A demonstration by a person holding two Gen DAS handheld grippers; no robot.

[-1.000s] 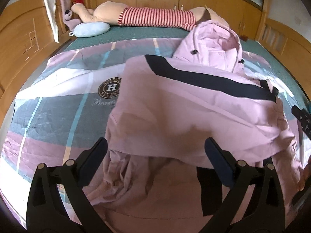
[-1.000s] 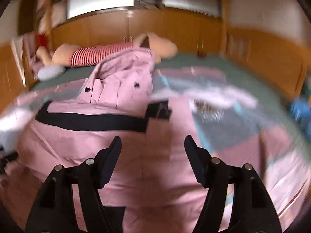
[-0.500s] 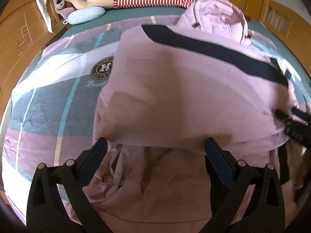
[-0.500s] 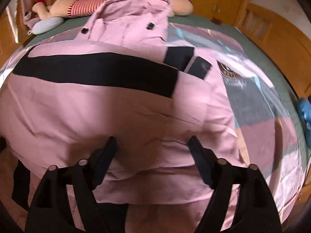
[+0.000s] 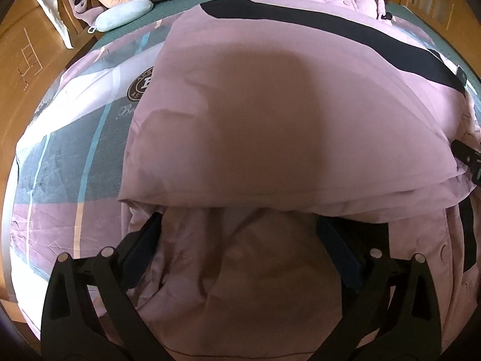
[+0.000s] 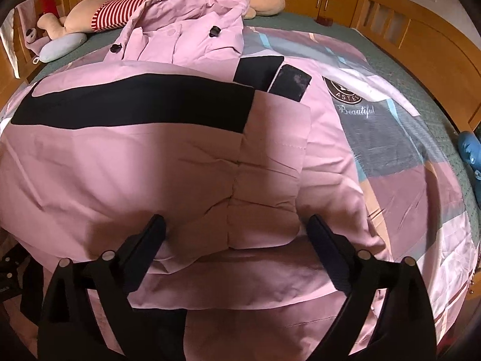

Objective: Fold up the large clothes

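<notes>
Broadly, the pink jacket point(image 6: 156, 156) lies across the patchwork quilt point(image 6: 421, 156) on the bed, folded over with its fold edge just ahead of both grippers. Bare quilt lies open to either side. Its hood point(image 6: 192, 24) points toward the stuffed toy point(image 6: 99, 12); the black stripe point(image 5: 345, 30) runs crosswise. Left gripper point(image 5: 240, 240) and right gripper point(image 6: 236, 237) are spread wide, holding nothing. Only the right view shows the blue thing point(image 6: 469, 150) by the wooden bed frame point(image 6: 427, 48); the left view alone shows the white cloth point(image 5: 51, 9).

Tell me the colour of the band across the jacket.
Black, on the pink jacket; the band shows best in the right wrist view.
</notes>
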